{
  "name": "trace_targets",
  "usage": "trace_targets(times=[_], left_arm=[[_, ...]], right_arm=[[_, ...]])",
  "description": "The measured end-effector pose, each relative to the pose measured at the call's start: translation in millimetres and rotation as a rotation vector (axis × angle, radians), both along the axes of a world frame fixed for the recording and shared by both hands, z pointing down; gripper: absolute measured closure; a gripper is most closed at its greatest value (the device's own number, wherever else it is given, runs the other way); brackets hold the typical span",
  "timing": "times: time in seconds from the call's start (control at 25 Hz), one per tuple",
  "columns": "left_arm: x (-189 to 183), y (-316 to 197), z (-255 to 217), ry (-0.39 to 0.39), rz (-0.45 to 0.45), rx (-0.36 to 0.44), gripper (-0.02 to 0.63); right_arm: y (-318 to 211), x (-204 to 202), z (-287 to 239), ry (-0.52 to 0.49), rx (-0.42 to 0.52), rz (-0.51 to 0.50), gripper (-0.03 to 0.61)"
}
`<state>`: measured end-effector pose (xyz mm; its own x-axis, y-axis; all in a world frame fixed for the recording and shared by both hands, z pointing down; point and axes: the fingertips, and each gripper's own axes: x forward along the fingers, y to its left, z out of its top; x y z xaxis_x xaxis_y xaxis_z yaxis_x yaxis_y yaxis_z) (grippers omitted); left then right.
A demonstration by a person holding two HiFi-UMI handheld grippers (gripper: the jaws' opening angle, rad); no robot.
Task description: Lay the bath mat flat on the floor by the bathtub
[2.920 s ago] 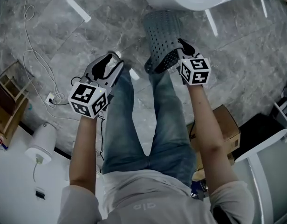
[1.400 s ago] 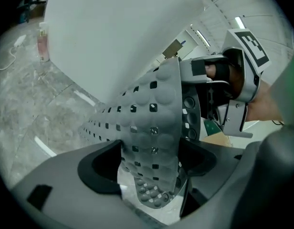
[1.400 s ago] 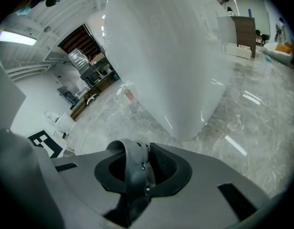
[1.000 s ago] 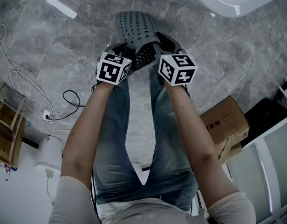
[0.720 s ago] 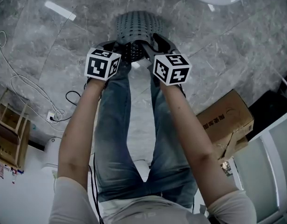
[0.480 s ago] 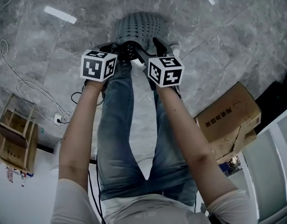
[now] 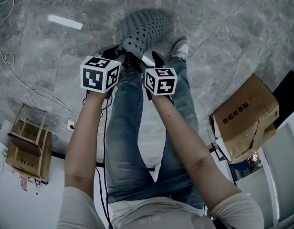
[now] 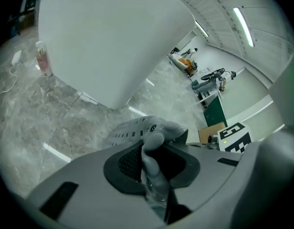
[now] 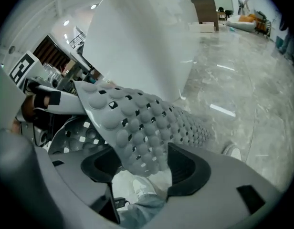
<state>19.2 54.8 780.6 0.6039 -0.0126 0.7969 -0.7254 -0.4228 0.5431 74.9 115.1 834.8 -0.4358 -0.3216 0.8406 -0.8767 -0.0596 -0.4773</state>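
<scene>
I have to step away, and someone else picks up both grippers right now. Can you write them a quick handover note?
Left gripper: shut on one edge of the bath mat; its jaws have just been closing on it.
Right gripper: open; its jaws have just been opening, and the mat drapes between them unpinched.
Mat: bunched, held up over the floor in front of the bathtub.
Done: the mat is at the tub.
Left: probably regrip with the right gripper, spread the mat, then lay it flat by the tub.
</scene>
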Motion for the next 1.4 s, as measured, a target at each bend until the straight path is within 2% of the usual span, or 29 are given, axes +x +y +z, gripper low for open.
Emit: trace_targets(times=[0.12, 0.16, 0.36, 0.48, 0.6, 0.72, 0.88, 1.0, 1.24, 1.4], left_arm=[[-3, 1, -6, -0.014, 0.052, 0.033, 0.537], [-6, -1, -7, -0.017, 0.061, 0.045, 0.537], [-21, -25, -18, -0.051, 0.101, 0.144, 0.537], [-30, -49, -32, -0.079, 0.129, 0.225, 0.535], [-34, -72, -49, -0.123, 0.205, 0.342, 0.534], [-41, -90, -51, -0.162, 0.264, 0.417, 0.525], [-60, -95, -18, -0.156, 0.295, 0.405, 0.479], [-80, -86, 24, -0.195, 0.335, 0.361, 0.474], [-93, -73, 63, -0.157, 0.294, 0.344, 0.485], [-100, -43, 85, -0.162, 0.286, 0.262, 0.479]], right_arm=[[-9, 4, -13, 0.022, 0.067, -0.007, 0.477], [-14, 7, -18, 0.040, 0.089, -0.010, 0.531], [-58, 35, -45, 0.150, 0.184, -0.034, 0.532], [-97, 50, -76, 0.223, 0.298, -0.115, 0.532], [-131, 52, -102, 0.315, 0.398, -0.240, 0.531], [-144, 40, -101, 0.290, 0.399, -0.285, 0.531], [-139, 24, -66, 0.191, 0.333, -0.228, 0.515], [-126, 4, -35, 0.159, 0.298, -0.247, 0.506], [-82, -31, 24, 0.086, 0.176, -0.288, 0.503], [-46, -46, 50, 0.072, 0.097, -0.324, 0.480]])
